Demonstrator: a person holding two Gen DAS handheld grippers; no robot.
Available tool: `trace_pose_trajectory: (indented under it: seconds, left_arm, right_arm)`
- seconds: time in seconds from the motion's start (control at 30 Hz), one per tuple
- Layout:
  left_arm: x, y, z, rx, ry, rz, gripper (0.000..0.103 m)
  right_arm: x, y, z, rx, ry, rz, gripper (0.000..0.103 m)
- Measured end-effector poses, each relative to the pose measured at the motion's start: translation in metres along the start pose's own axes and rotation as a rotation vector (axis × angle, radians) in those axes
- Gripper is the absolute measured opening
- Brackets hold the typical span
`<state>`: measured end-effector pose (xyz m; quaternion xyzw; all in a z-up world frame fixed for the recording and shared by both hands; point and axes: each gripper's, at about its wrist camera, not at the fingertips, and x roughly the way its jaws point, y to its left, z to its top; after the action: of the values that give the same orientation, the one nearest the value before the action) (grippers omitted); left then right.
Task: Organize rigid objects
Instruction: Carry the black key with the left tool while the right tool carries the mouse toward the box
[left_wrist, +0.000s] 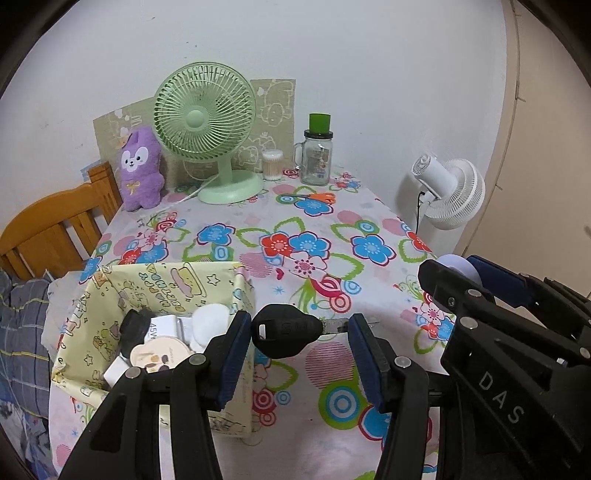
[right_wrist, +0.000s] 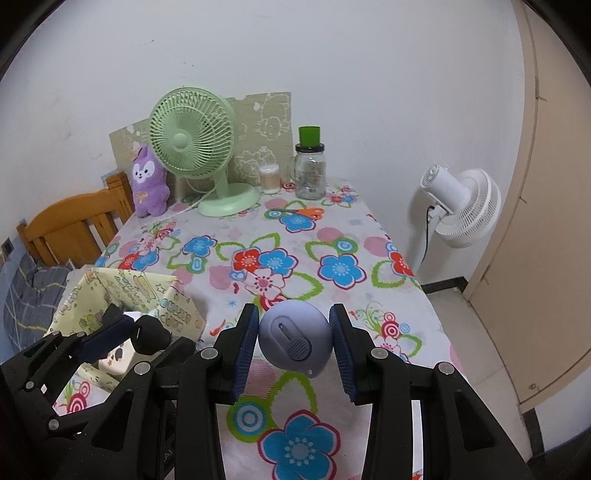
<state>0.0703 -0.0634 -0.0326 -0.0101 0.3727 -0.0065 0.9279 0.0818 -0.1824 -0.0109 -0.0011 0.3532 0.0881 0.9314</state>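
Key (left_wrist: 284, 330) — between left tongs (left_wrist: 297, 354)

A green desk fan (left_wrist: 204, 122) stands at the table's (left_wrist: 369, 221) far edge beside a purple plush toy (left_wrist: 141, 168) in the far left corner. A tub of cotton swabs (left_wrist: 272, 165) and a glass jar (left_wrist: 316, 160) sit nearby, orange scissors (left_wrist: 314, 197) before them. A white fan (left_wrist: 452, 190) stands off the right edge.

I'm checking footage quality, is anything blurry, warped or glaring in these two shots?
Left wrist view: strong fisheye bending, dark corners, key sharp, no glare. Right wrist view: same bending, door edge curved, round lilac device sharp, soft even light.
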Motion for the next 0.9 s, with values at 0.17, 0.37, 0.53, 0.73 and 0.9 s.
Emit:
trace_pose_trajectory:
  seconds: [0.17,0.37,0.53,0.73,0.9]
  left_arm:
    - [-0.002,0.011,0.003,-0.001,-0.006,0.013,0.056]
    - [-0.004,0.025,0.004,-0.006,-0.009,0.02,0.056]
    - [-0.003,0.036,0.004,-0.013,-0.003,0.025,0.056]
    - [0.001,0.051,0.005,-0.025,0.003,0.033,0.056]
    - [0.003,0.062,0.006,-0.033,0.005,0.041,0.056]
  right_arm:
    - [0.001,0.012,0.005,-0.015,-0.004,0.01,0.043]
    - [0.003,0.026,0.009,-0.029,-0.004,0.023,0.043]
    - [0.007,0.04,0.012,-0.044,0.003,0.038,0.043]
    - [0.014,0.055,0.014,-0.061,0.014,0.052,0.043]
    - [0.021,0.066,0.018,-0.071,0.022,0.063,0.043]
